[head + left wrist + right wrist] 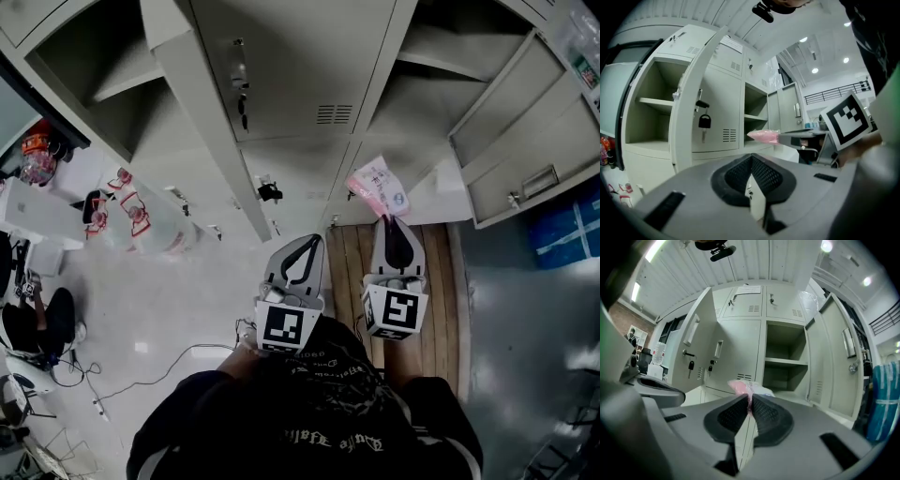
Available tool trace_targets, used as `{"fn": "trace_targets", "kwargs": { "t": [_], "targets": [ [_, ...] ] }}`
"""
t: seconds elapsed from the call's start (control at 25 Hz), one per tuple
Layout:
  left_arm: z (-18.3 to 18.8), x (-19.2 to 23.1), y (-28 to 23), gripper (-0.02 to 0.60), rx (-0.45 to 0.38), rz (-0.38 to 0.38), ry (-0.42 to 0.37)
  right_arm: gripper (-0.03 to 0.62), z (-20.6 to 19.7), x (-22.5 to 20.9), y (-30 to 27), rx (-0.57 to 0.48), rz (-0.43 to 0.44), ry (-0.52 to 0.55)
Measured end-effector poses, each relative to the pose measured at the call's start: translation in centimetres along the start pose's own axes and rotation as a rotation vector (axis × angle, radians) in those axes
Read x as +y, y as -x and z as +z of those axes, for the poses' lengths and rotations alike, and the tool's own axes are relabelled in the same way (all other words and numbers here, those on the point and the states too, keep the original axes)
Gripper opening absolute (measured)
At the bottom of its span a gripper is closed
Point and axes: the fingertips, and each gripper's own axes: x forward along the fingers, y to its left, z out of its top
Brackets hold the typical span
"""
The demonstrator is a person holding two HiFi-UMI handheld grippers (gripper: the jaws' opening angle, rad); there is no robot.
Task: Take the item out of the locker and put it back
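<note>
- The pink packet (378,190) was seen pinched at its near edge in the right gripper (386,221), whose jaws were clenched on it; the rest of the packet projected forward, past the fingertips.
- In the right gripper view the packet (744,387) was held level, and the open locker (784,341) lay straight ahead and slightly to the right, well apart from it.
- The packet's long axis was judged to run roughly along the gripper's own line, toward the lockers.
- The left gripper (310,242) was carried just beside the right one, with its jaws pressed together on nothing; it faced a closed locker door (717,117) with a padlock (704,122).
- The right hand was judged to be nearer the open locker, so the return would be a forward reach by it.
</note>
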Motion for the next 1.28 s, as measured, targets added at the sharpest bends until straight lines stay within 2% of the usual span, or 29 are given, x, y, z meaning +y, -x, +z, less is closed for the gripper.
{"fn": "trace_targets", "kwargs": {
  "t": [0.12,0.52,1.16,1.28],
  "targets": [
    [-0.6,1.1,2.6,0.008,0.027,-0.002,0.000,0.028,0.3,2.1,1.3,-0.005,-0.011,-0.006],
    [-0.1,4.7,9.7,0.008,-0.018,0.012,0.023,0.028,1.4,9.1,5.7,-0.009,-0.025,0.021],
    [-1.0,12.1,15.6,0.008,-0.019,0.124,0.037,0.028,3.3,15.2,10.2,-0.028,-0.038,0.012],
    [-1.2,13.1,16.4,0.008,-0.017,0.142,0.039,0.028,3.9,16.7,11.2,-0.030,0.005,0.007]
  ]
}}
